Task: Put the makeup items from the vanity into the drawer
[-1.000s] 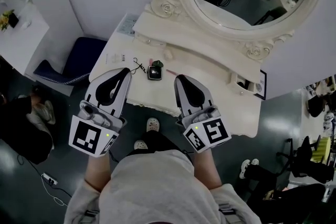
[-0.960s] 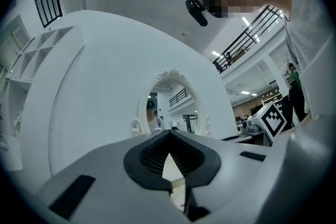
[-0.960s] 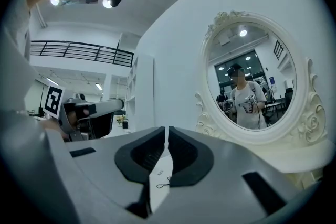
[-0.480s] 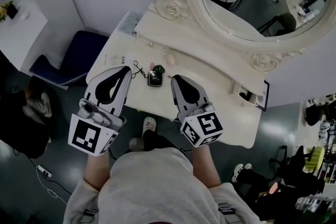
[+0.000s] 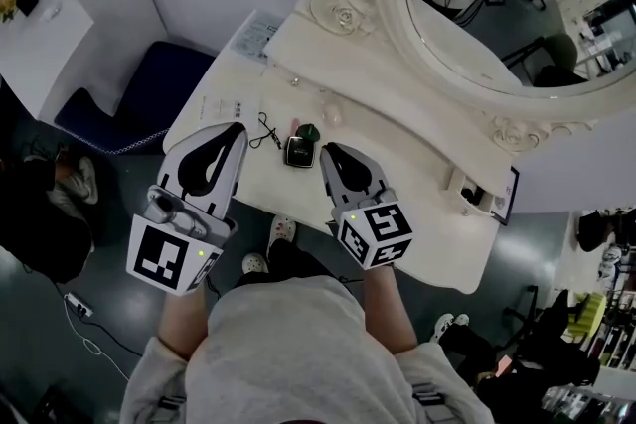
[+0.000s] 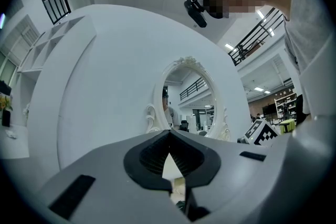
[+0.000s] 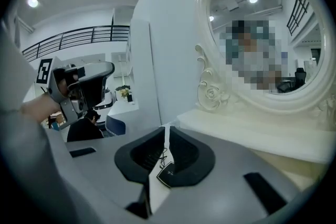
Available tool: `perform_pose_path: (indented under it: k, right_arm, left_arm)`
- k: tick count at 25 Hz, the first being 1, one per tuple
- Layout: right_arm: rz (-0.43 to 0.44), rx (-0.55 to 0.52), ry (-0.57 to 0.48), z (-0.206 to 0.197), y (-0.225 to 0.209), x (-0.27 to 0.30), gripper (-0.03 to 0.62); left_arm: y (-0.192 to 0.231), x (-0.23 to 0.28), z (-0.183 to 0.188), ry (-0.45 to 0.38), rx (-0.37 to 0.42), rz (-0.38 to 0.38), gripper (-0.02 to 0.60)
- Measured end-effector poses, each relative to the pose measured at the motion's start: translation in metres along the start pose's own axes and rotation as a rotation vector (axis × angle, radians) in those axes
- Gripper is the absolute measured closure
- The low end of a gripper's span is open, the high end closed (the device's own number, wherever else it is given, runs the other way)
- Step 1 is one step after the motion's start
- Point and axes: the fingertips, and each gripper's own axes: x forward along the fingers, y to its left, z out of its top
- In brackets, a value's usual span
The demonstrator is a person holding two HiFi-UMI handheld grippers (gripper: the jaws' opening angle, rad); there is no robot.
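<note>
Cream-white vanity surface (image 5: 417,179) stands under a carved oval mirror (image 5: 517,15), and the makeup lies toward its 9 o'clock end. A small black square compact (image 5: 298,152) rests near the front edge. A dark green round item (image 5: 308,131) sits just beside it at 1 o'clock, a short pink stick (image 5: 295,125) at 12 o'clock, and a thin black cord (image 5: 263,129) at 10 o'clock. A pale pink rounded piece (image 5: 331,114) lies further back, toward the mirror.

The right claw (image 5: 326,150) hovers with its tip just beside the compact, at the compact's 3 o'clock. Its jaws are closed together with nothing between them, and in the right gripper view (image 7: 166,128) the compact shows just below the tips. The left claw (image 5: 237,128) is held at the compact's 9 o'clock, apart from it, also closed and empty (image 6: 169,134). A blue chair (image 5: 129,104) stands on the floor at the surface's 9 o'clock side.
</note>
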Motion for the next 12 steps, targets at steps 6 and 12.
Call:
perform_pose_path:
  k: [6,12]
  right_arm:
    - [0.014,0.01,0.103,-0.031,-0.009,0.018,0.568]
    - [0.026,0.021,0.197,-0.062,-0.014,0.031,0.566]
  left_arm:
    - [0.007,0.006,-0.009,0.02,-0.009,0.02,0.568]
    - [0.013,0.011,-0.018,0.038,-0.021,0.035,0.568]
